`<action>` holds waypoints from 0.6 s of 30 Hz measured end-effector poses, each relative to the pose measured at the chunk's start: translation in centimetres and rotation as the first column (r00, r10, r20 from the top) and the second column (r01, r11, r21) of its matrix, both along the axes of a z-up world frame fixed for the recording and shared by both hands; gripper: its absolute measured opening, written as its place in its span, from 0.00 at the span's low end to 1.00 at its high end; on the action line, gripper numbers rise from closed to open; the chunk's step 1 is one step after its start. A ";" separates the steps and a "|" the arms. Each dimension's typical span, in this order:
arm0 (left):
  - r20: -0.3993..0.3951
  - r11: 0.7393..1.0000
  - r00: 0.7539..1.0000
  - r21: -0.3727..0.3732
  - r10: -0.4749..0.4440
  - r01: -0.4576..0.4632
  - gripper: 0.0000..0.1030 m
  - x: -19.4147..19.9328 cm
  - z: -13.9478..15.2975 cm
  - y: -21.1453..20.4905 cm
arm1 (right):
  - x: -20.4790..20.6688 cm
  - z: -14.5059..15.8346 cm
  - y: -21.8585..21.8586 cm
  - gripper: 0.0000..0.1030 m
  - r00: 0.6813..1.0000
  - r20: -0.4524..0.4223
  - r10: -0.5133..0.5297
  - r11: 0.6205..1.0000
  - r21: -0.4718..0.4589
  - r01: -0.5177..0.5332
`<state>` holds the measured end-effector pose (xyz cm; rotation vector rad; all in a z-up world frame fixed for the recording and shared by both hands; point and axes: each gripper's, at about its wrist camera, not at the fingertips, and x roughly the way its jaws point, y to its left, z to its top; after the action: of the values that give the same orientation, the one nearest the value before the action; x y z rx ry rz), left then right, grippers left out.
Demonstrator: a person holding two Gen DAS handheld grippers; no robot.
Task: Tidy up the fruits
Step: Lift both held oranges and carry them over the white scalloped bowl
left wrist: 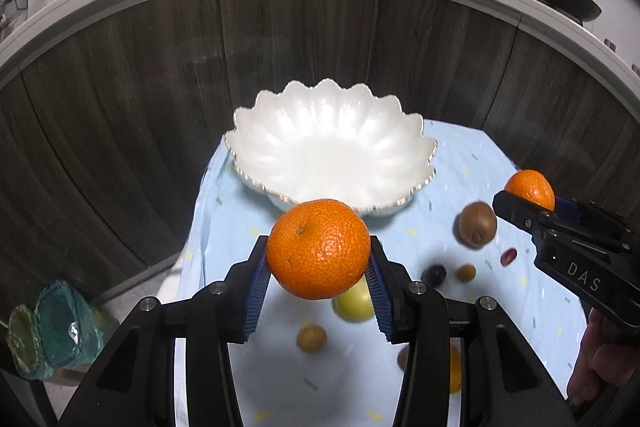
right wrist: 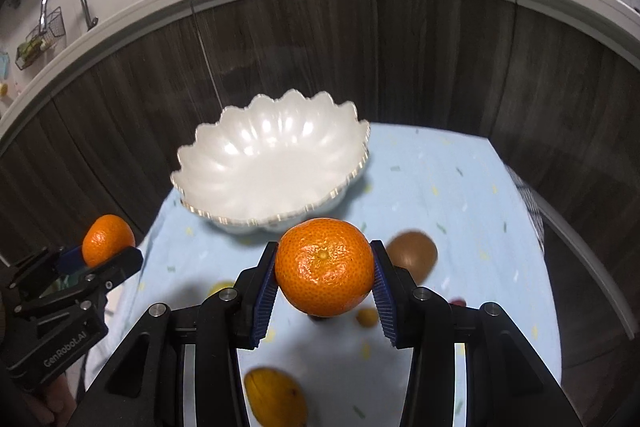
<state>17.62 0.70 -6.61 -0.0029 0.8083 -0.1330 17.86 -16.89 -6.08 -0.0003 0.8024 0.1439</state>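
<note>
Two mandarins are off the bench, one in each gripper. The left gripper [left wrist: 318, 269] has its blue ribbed fingers [left wrist: 254, 297] closed on the sides of the first mandarin [left wrist: 318, 247], stem dimple turned up and to the left; the same fruit shows at the left edge of the right wrist view [right wrist: 107, 239]. The right gripper [right wrist: 325, 285] clamps the second mandarin [right wrist: 325, 267] in the same way, and the left wrist view shows it at the right edge [left wrist: 530, 187], held between black fingers marked "DAS". Both fruits hang above the light blue cloth [left wrist: 460, 163] that covers the bench, just short of the near rim of the white scalloped bowl [left wrist: 332, 147], which stands at the far end of the cloth with nothing in it. Below on the cloth lie a brown kiwi [left wrist: 477, 224], a dark plum [left wrist: 434, 274], a small red fruit [left wrist: 508, 256], a yellow-green apple [left wrist: 354, 303] partly hidden under the held mandarin, and two small tan fruits [left wrist: 466, 272] [left wrist: 311, 338]. Dark wood cabinet doors [left wrist: 300, 47] rise behind the bench.
</note>
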 end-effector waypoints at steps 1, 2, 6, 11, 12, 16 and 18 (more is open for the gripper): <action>0.002 1.000 1.000 -0.003 -0.001 0.001 0.44 0.6 0.2 0.2 | 0.5 0.3 0.4 0.43 1.000 0.008 0.005 1.000 -0.005 -0.005; 0.003 1.000 1.000 -0.004 -0.004 0.004 0.44 0.9 0.3 0.2 | 0.9 0.6 0.7 0.43 1.000 0.014 0.009 1.000 -0.008 -0.009; 0.019 1.000 1.000 -0.007 -0.006 0.006 0.44 2.7 0.9 0.6 | 3.2 1.2 1.3 0.43 1.000 0.023 0.020 1.000 -0.007 -0.020; 0.019 1.000 1.000 -0.002 -0.017 0.017 0.44 5.1 1.2 0.7 | 5.6 1.3 1.7 0.43 1.000 0.012 0.029 1.000 -0.011 -0.029; 0.013 1.000 1.000 -0.005 -0.020 0.020 0.44 5.7 1.1 0.7 | 6.1 1.3 1.8 0.43 1.000 0.009 0.030 0.999 -0.013 -0.030; 0.012 1.000 1.000 0.007 -0.024 0.024 0.44 7.3 1.0 0.5 | 7.9 0.8 2.0 0.43 0.999 -0.013 0.032 0.999 -0.018 -0.032; 0.015 1.000 1.000 0.016 -0.026 0.025 0.44 8.1 0.8 0.3 | 8.7 0.5 2.1 0.43 0.999 -0.023 0.034 0.999 -0.023 -0.035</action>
<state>25.74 1.03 -5.79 0.0231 0.7944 -0.1507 26.52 -14.82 -5.56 -0.0344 0.8266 0.1677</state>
